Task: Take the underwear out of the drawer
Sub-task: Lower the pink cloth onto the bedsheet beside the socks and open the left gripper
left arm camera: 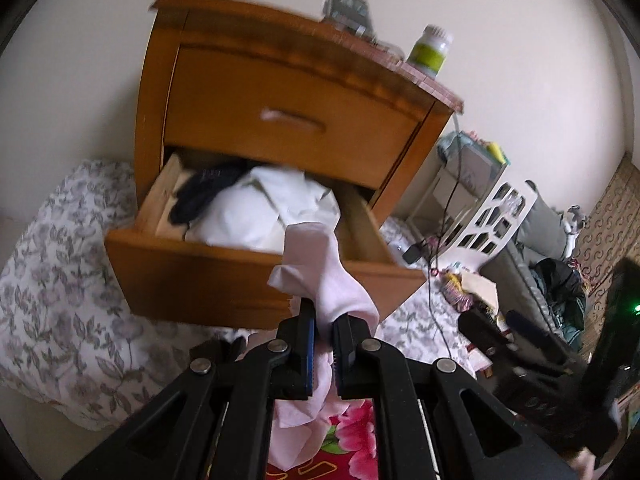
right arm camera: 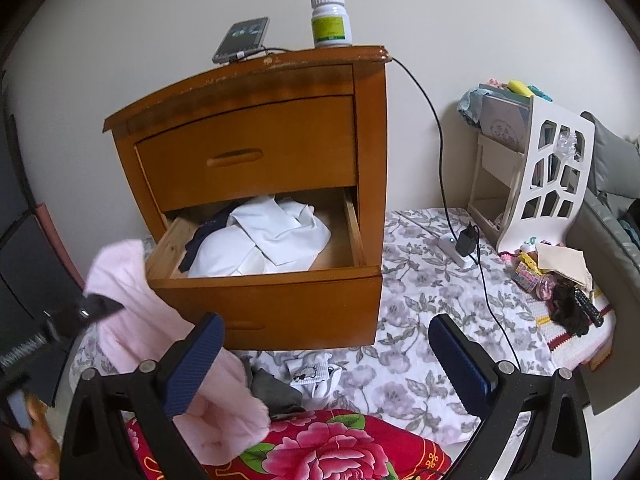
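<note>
**Pink underwear is out of the drawer**

Now the left gripper (left arm camera: pixel 325 322) has its two fingers pressed tight on the pink underwear (left arm camera: pixel 320 276). It holds the cloth near the middle, so both ends hang loose and nothing slips out. The underwear is in the air, just in front of the open drawer (left arm camera: pixel 256 276) and outside it. That is why I think the main part of the job is nearly done.

The right gripper (right arm camera: pixel 326 354) is wide open and holds nothing. It hovers in front of the drawer, a bit lower than the drawer front. It may be waiting there to help, maybe to push the drawer shut, but that is only a guess.

The drawer is the bottom one of the wooden nightstand (right arm camera: pixel 248 128). It is pulled out so a gripper can reach in from above. Inside it, white clothes (right arm camera: pixel 264 240) are piled in the middle, and a dark cloth (right arm camera: pixel 200 240) lies at the left side of the drawer.

Below the drawer, on the flowered sheet (right arm camera: pixel 420 308), lie a small white cloth (right arm camera: pixel 312 376) and a grey one (right arm camera: pixel 276 394). In front of the drawer, nearest the grippers, is a red blanket (right arm camera: pixel 340 448) with big flowers. It looks like a soft spot to put the pink underwear down.
</note>
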`<action>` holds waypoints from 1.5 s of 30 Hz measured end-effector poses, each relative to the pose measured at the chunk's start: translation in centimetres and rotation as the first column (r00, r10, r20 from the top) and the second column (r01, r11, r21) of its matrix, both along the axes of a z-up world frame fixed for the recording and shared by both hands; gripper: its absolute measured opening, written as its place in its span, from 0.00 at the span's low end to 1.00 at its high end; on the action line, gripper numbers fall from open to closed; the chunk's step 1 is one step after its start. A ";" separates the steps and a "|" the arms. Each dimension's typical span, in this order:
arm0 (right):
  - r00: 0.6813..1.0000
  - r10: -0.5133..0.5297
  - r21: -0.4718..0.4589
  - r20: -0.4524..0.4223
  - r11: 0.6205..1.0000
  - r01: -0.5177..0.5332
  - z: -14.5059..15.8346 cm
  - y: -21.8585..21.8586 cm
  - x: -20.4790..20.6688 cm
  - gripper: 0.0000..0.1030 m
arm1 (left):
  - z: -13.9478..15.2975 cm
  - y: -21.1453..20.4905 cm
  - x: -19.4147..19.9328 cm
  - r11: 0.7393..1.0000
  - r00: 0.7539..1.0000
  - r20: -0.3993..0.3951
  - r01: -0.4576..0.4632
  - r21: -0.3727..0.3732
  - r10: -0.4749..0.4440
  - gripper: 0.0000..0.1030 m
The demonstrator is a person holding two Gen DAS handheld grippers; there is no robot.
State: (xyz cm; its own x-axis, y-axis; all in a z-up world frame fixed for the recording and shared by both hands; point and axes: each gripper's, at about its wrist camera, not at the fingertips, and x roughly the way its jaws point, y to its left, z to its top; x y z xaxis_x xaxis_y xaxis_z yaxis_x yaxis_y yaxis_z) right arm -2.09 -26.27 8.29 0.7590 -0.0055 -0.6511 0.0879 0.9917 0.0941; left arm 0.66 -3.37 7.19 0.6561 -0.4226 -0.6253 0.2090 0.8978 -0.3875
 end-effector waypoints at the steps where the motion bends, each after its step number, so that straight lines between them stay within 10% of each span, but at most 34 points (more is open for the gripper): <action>1: 1.000 0.005 0.000 -0.007 1.000 -0.005 -0.2 0.1 0.1 1.00 | -0.7 0.0 0.2 1.000 1.000 -0.017 -0.003 0.000 0.003 0.07; 28: 0.996 0.044 -0.012 -0.075 0.999 -0.045 -2.6 1.1 1.5 1.00 | -13.2 -0.6 3.3 0.994 0.947 -0.317 -0.025 0.107 0.058 0.07; 39: 0.995 0.056 -0.018 -0.081 0.998 -0.057 -2.8 1.4 1.6 1.00 | -12.3 -0.5 2.9 0.991 0.941 -0.332 -0.025 0.133 0.068 0.10; 45: 0.995 0.059 -0.019 -0.081 0.998 -0.061 -2.8 1.5 1.6 1.00 | -10.3 -0.2 2.1 0.990 0.951 -0.299 -0.034 0.137 0.074 0.33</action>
State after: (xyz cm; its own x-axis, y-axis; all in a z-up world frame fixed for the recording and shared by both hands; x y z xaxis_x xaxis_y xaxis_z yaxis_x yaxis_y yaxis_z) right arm -0.53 -24.82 5.48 0.7032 0.0237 -0.7106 0.0346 0.9971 0.0675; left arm 2.80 -3.61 -3.11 0.4468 -0.2944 -0.8448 0.0496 0.9510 -0.3052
